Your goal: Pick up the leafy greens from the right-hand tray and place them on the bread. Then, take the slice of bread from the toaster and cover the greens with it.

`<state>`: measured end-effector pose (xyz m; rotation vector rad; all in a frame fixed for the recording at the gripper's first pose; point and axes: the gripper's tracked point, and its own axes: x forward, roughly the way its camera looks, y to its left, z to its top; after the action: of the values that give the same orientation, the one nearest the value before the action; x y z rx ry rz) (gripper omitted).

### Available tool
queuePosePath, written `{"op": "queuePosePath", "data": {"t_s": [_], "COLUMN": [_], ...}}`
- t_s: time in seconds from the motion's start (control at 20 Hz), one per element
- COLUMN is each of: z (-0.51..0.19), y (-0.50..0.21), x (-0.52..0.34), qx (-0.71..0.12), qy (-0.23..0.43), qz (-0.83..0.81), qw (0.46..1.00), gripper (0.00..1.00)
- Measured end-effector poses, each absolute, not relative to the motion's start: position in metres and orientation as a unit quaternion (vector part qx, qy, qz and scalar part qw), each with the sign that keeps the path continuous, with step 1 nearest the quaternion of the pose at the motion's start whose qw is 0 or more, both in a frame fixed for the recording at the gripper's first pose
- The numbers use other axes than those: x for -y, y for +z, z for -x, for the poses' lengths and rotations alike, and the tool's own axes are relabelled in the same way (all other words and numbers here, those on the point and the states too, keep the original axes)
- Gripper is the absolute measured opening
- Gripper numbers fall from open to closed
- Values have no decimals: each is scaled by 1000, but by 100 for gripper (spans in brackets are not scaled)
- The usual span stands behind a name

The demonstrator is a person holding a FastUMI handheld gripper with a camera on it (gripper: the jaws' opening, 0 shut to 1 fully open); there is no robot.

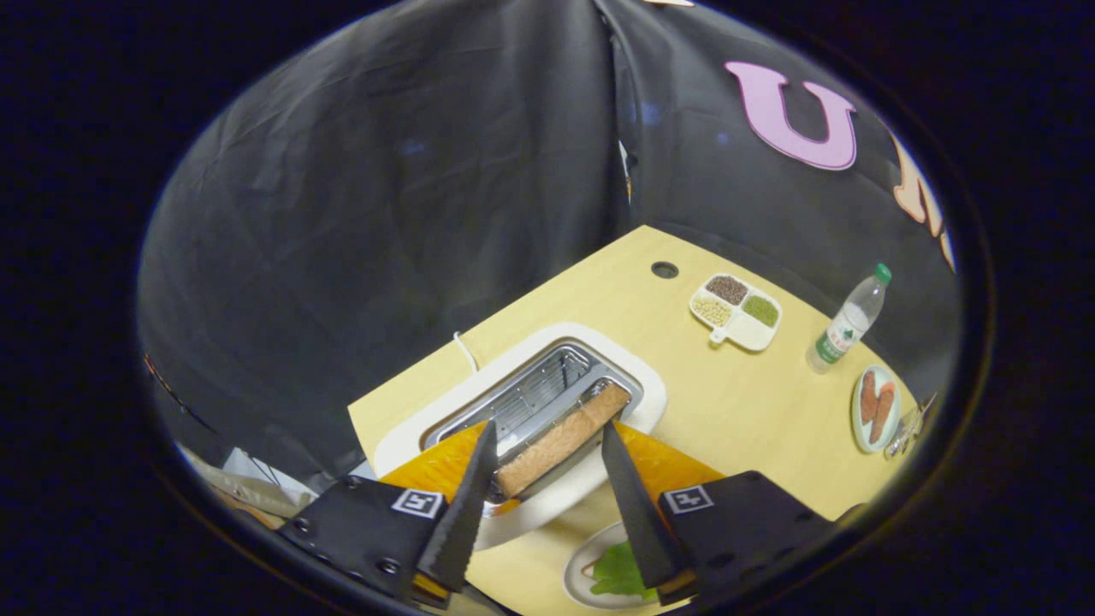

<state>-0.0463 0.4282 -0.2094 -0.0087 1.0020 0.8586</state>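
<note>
The gripper [547,453] is being held wide open, unclenched, its fingers straddling the bread slice [560,441] standing in the toaster [522,411], nothing being gripped.

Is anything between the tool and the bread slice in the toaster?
Nothing visible. The tool is open, its fingers on either side of the bread slice, which stands up from the toaster slot just ahead.

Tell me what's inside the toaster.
One bread slice stands in the toaster slot, between the open gripper's fingers, beside a wire rack. Its lower part sits hidden down in the slot.
</note>
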Motion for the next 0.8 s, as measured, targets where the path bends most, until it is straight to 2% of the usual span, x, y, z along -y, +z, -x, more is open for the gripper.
{"op": "queuePosePath", "data": {"t_s": [0.05,0.55,0.8], "z": [48,50,46], "y": [-210,-197,-161], "x": [-430,-426,-409], "qx": [-472,-486,-460], "qy": [398,385,385], "qz": [-3,-53,-93], "qw": [786,782,795], "gripper": [75,9,8]}}
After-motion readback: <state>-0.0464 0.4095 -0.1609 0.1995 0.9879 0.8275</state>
